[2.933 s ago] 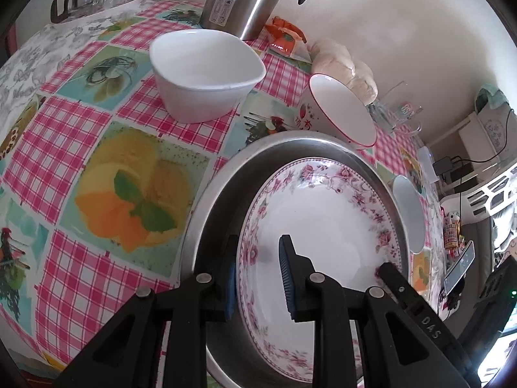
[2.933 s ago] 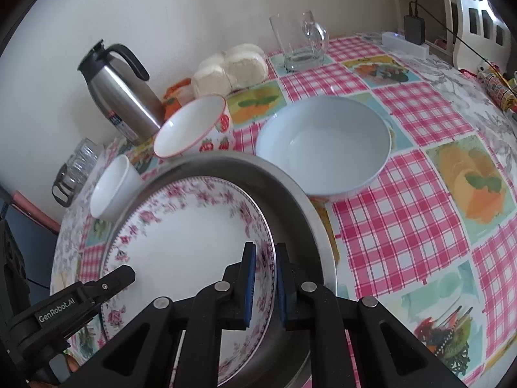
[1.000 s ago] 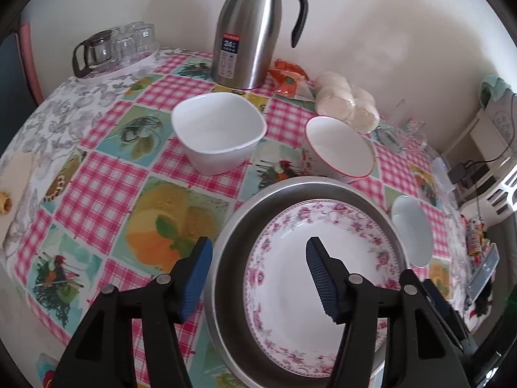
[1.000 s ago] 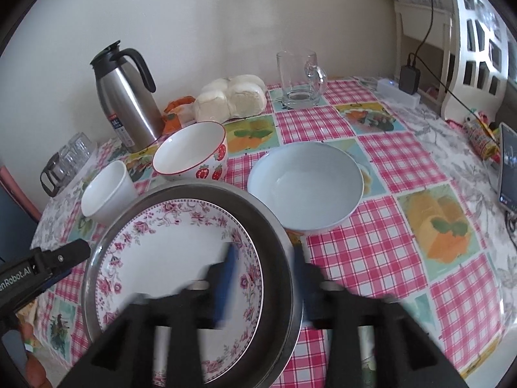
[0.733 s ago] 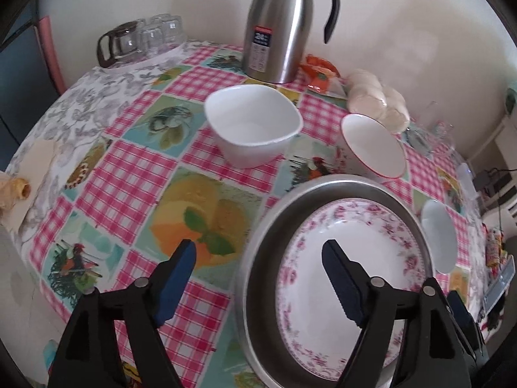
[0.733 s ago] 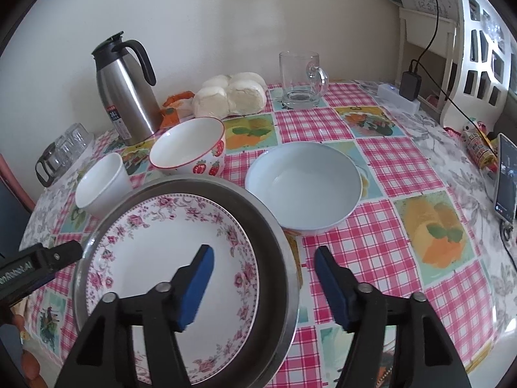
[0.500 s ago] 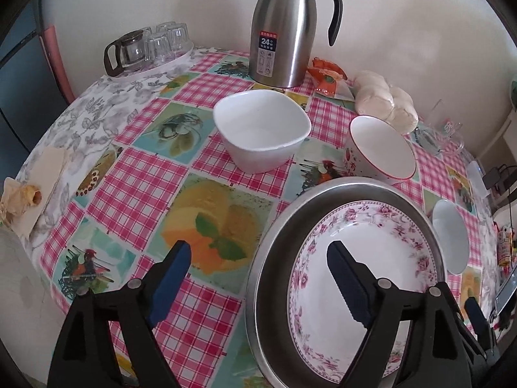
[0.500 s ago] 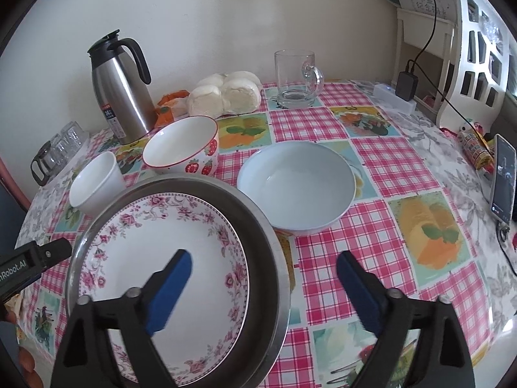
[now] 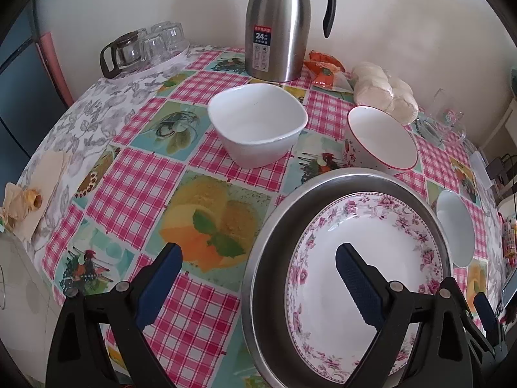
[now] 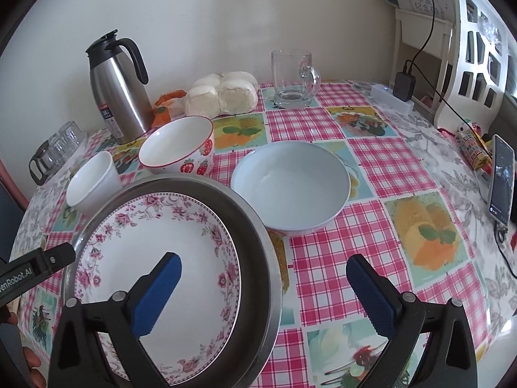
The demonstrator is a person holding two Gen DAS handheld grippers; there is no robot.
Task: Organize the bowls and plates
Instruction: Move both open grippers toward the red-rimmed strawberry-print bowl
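— Where is the flowered plate [image 9: 365, 249]?

— It lies flat inside the steel pan [image 10: 258, 252] on the checked tablecloth [image 9: 139, 187], near the table's front edge.

— Are you holding it?

— No. My left gripper [image 9: 258, 266] is spreading its jaws over the pan's left rim, touching nothing. My right gripper [image 10: 263, 278] is spreading too, over the right rim, empty.

— The bowls?

— The square white bowl [image 9: 257, 127], the strawberry bowl [image 10: 177, 145] and the pale blue bowl [image 10: 290, 187] stand behind the pan.

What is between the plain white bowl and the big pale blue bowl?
The strawberry bowl sits between the plain white bowl and the pale blue bowl, set a little farther back. The right wrist view shows it.
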